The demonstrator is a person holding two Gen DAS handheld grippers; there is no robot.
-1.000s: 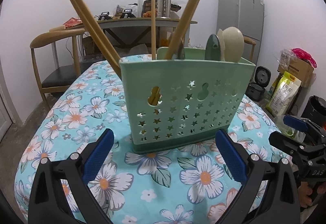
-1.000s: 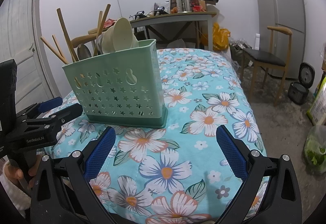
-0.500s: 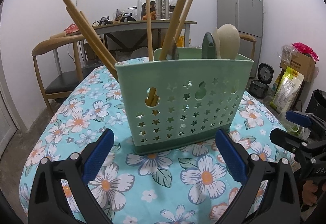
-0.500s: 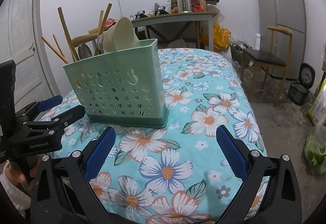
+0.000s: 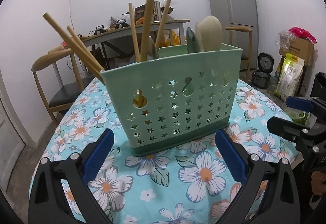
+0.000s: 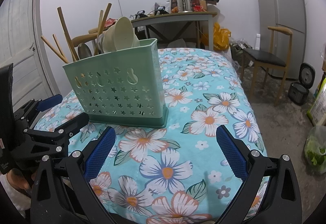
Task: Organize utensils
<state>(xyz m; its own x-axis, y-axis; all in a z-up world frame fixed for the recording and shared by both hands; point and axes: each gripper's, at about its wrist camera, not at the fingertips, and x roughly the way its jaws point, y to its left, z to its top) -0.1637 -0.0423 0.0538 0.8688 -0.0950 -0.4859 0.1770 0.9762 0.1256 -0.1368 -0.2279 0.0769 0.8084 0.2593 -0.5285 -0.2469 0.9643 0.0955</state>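
A green perforated utensil holder (image 5: 173, 99) (image 6: 120, 89) stands upright on the floral tablecloth (image 5: 167, 179). Wooden chopsticks and handles (image 5: 147, 9) stick out of its left half; cream spoons (image 5: 209, 33) (image 6: 120, 34), a dark green utensil (image 5: 192, 42) and a metal spoon (image 6: 84, 51) rest inside. My left gripper (image 5: 164, 154) is open just in front of the holder, nothing between its blue pads. My right gripper (image 6: 164, 152) is open over the cloth, to the holder's right front, empty. Each gripper shows at the edge of the other's view.
The table drops off close behind both grippers and at the right. Wooden chairs (image 5: 59, 73) (image 6: 271, 60), a desk with clutter (image 6: 179, 16), a fridge (image 6: 285, 11), a rice cooker (image 6: 301, 85) and bags on the floor (image 5: 289, 77) surround the table. A door (image 6: 18, 40) is left.
My left gripper has tilted and drifted left, so the holder now sits more to the right and slanted in its view. The right gripper has barely moved.
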